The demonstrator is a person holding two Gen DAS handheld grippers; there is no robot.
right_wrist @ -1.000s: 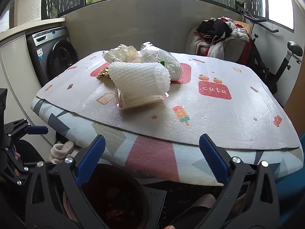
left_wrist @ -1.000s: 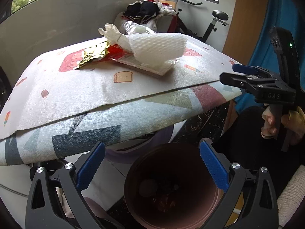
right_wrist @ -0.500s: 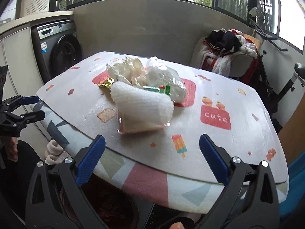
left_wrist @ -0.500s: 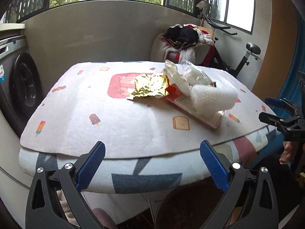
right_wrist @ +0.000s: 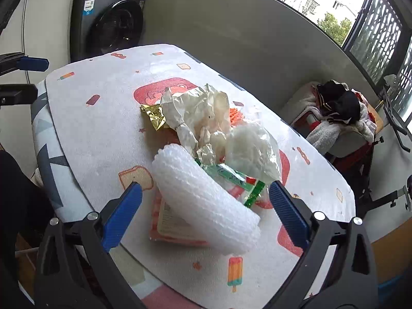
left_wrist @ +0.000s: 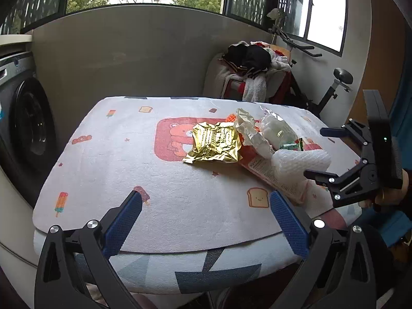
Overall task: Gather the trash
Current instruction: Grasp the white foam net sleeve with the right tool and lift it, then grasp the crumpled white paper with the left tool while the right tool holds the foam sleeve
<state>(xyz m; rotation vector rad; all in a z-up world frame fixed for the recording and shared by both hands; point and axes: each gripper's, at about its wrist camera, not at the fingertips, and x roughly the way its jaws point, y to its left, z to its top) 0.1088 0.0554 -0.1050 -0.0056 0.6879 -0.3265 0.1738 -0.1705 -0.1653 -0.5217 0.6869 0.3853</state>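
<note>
A heap of trash lies on the padded table [left_wrist: 128, 159]. It holds a gold foil wrapper [left_wrist: 213, 143], crumpled white paper [right_wrist: 198, 113], a clear plastic bag [right_wrist: 251, 152], a green-edged wrapper [right_wrist: 231, 177], a white foam net sleeve [right_wrist: 203, 200] and a pink flat package [right_wrist: 172, 225]. My right gripper [right_wrist: 204, 211] is open, its blue pads on either side of the foam sleeve, just above the table; it also shows at the right of the left wrist view [left_wrist: 319, 152]. My left gripper [left_wrist: 206, 221] is open and empty over the near table edge, left of the heap.
A washing machine [right_wrist: 113, 23] stands left of the table. A chair piled with clothes [left_wrist: 252, 69] and an exercise bike [left_wrist: 334, 85] stand behind the table at the right. A grey wall and windows run along the back.
Both grippers rose from below the table edge, above the brown bin, to table height. The right gripper closed in over the foam sleeve. The bin has dropped out of view.
</note>
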